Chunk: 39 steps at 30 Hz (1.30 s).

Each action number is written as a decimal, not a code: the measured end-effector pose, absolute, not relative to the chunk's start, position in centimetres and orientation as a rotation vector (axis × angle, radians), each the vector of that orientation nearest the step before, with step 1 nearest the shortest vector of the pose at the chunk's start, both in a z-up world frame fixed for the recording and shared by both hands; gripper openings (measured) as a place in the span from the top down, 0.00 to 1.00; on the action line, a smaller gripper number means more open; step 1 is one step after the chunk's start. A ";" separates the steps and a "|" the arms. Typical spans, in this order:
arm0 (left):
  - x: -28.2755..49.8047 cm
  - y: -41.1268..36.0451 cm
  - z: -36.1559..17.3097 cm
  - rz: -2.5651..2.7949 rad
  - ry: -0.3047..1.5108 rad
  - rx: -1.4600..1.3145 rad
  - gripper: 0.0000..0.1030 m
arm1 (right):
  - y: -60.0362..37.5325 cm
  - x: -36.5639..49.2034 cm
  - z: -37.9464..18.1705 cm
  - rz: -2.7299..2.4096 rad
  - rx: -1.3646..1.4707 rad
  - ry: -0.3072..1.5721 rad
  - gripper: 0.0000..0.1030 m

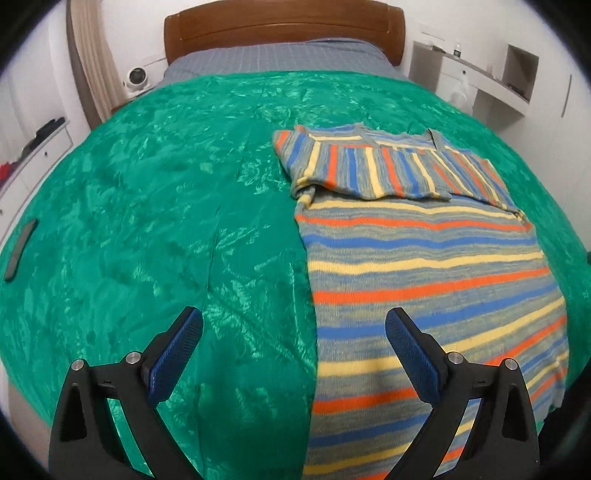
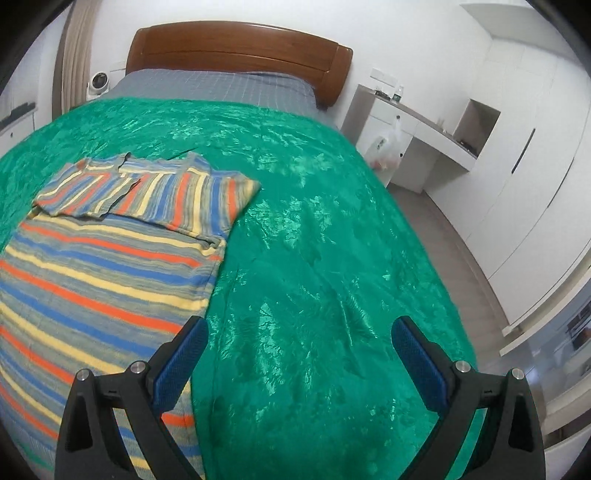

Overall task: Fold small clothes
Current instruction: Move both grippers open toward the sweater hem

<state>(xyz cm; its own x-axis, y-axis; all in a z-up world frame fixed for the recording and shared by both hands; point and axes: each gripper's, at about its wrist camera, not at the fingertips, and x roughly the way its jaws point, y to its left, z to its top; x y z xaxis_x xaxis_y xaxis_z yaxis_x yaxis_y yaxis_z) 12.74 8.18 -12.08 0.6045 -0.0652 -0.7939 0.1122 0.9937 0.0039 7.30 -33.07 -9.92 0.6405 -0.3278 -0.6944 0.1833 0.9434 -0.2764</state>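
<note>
A striped knit sweater [image 1: 424,266] in blue, orange, yellow and grey lies flat on a green bedspread [image 1: 166,221]. Both sleeves are folded across its chest near the collar. My left gripper [image 1: 293,325] hovers open over the sweater's near left edge, one finger above the bedspread, the other above the knit. In the right wrist view the same sweater [image 2: 99,277] fills the left side. My right gripper [image 2: 300,332] hangs open over its near right edge, mostly above the green bedspread [image 2: 332,258]. Neither gripper holds anything.
A wooden headboard [image 1: 284,29] and grey sheet [image 1: 277,59] lie at the far end. A flat dark object [image 1: 20,249] rests on the bedspread's left edge. A white desk [image 2: 417,125] with a plastic bag and wardrobe doors [image 2: 524,177] stand right of the bed.
</note>
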 end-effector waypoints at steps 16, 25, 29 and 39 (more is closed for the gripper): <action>9.6 9.8 -17.2 -0.064 1.024 0.037 0.03 | -32.2 7.2 -10.7 -0.298 -0.248 0.844 0.04; 8.8 10.2 -17.2 -0.072 1.033 0.028 0.03 | -31.4 7.0 -10.9 -0.298 -0.300 0.843 0.04; 8.5 10.2 -17.4 -0.076 1.038 0.025 0.03 | -31.2 7.0 -11.0 -0.303 -0.325 0.841 0.04; 8.4 10.2 -17.6 -0.081 1.047 0.018 0.03 | -30.8 7.0 -11.0 -0.294 -0.342 0.843 0.04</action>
<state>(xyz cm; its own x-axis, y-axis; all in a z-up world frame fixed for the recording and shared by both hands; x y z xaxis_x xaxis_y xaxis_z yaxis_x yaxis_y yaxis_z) 8.43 10.23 -17.56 0.4972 -0.0584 -0.8657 0.0759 0.9968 -0.0237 7.04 -30.82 -10.99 0.6306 -0.3852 -0.6738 0.1179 0.9056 -0.4074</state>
